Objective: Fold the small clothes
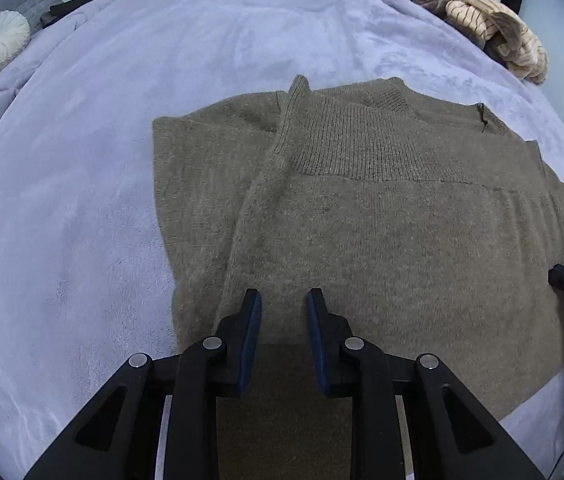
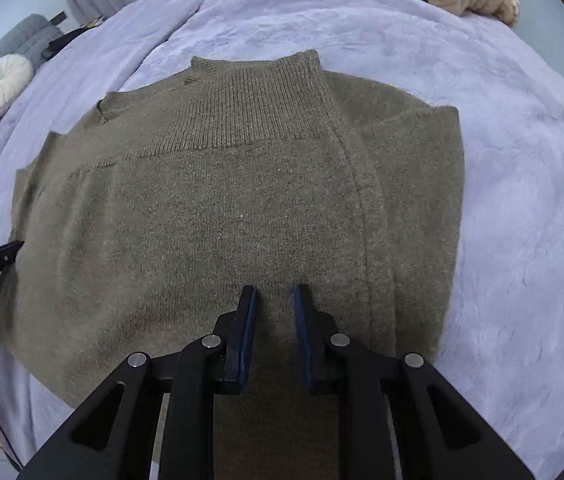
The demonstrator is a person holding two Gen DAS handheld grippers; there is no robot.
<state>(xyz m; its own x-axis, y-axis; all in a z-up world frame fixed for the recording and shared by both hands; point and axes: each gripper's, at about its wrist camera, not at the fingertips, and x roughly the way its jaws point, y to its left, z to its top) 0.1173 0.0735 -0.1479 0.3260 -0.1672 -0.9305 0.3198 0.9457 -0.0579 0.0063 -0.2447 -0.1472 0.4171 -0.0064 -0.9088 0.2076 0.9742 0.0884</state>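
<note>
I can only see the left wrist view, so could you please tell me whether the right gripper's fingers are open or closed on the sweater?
Observer: The right gripper is open. Its fingers are over the near part of the sweater, with nothing pinched between them.
Operator: Thank you. And what lies to the right of that gripper?
Observer: A long seam runs away from it along the sweater. Past that is a further strip of sweater, then bare blanket.
</note>
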